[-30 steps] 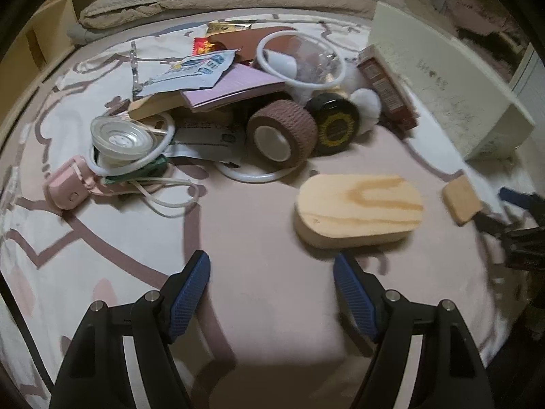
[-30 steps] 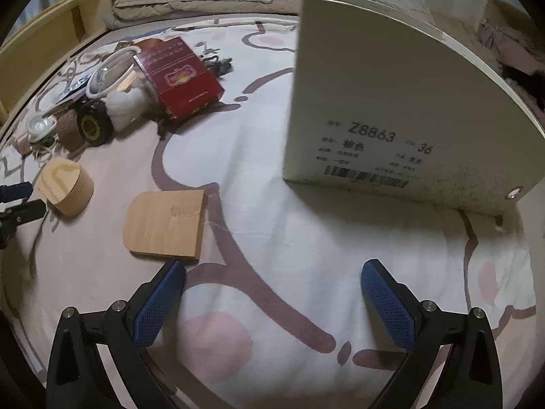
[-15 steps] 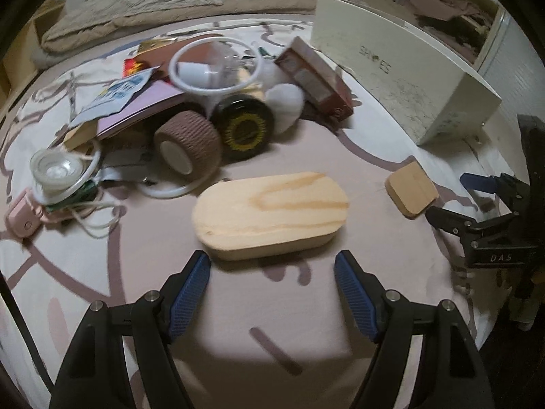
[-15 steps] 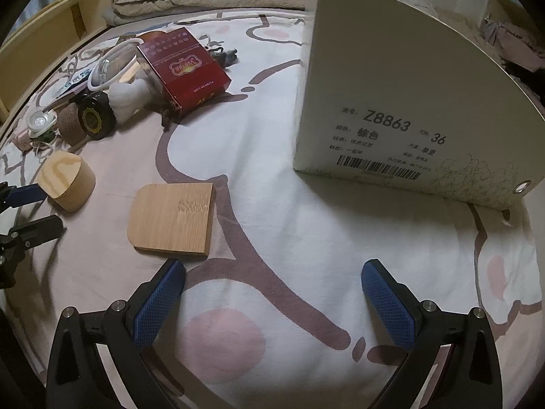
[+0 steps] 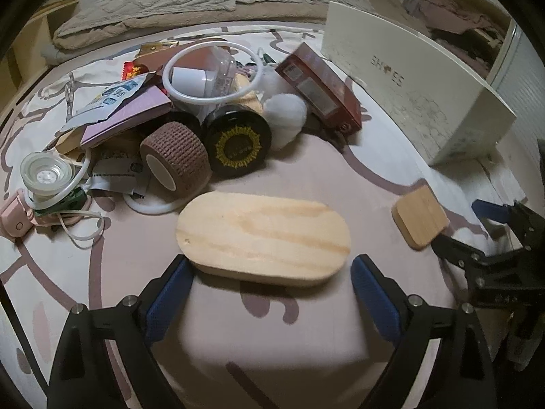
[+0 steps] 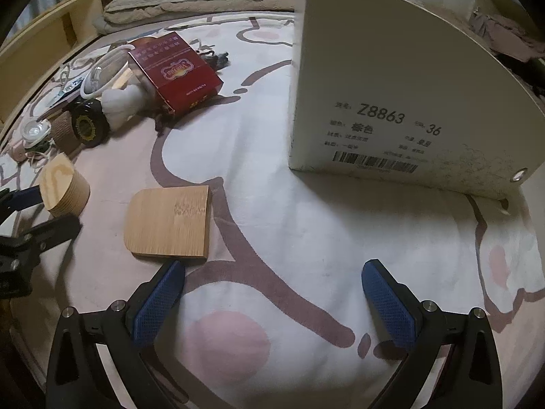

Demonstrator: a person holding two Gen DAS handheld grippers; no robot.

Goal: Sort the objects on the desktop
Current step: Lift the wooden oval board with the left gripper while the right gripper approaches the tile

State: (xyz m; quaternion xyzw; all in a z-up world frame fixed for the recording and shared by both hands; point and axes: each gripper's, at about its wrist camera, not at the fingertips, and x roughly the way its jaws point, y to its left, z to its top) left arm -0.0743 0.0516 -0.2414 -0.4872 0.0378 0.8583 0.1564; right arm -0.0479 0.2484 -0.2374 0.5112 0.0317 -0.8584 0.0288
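Note:
A long oval wooden block (image 5: 264, 237) lies on the patterned bedsheet, and its near edge sits between the blue pads of my open left gripper (image 5: 269, 293); it also shows at the left of the right wrist view (image 6: 64, 187). A flat bamboo piece (image 6: 170, 223) lies just beyond the left finger of my open, empty right gripper (image 6: 272, 293); it also shows in the left wrist view (image 5: 419, 216). The right gripper shows at the right edge of the left wrist view (image 5: 490, 238).
A pile lies beyond the oval block: a brown bandage roll (image 5: 175, 160), a black round tin (image 5: 238, 146), a white pompom (image 5: 284, 119), a red carton (image 5: 320, 88), a white ring (image 5: 211, 71), papers and a pink device (image 5: 13, 218). A white shoebox (image 6: 391, 85) stands at the right.
My left gripper has moved forward and to the right until the oval block sits at its open pads. My right gripper has crept forward toward the bamboo piece and shoebox.

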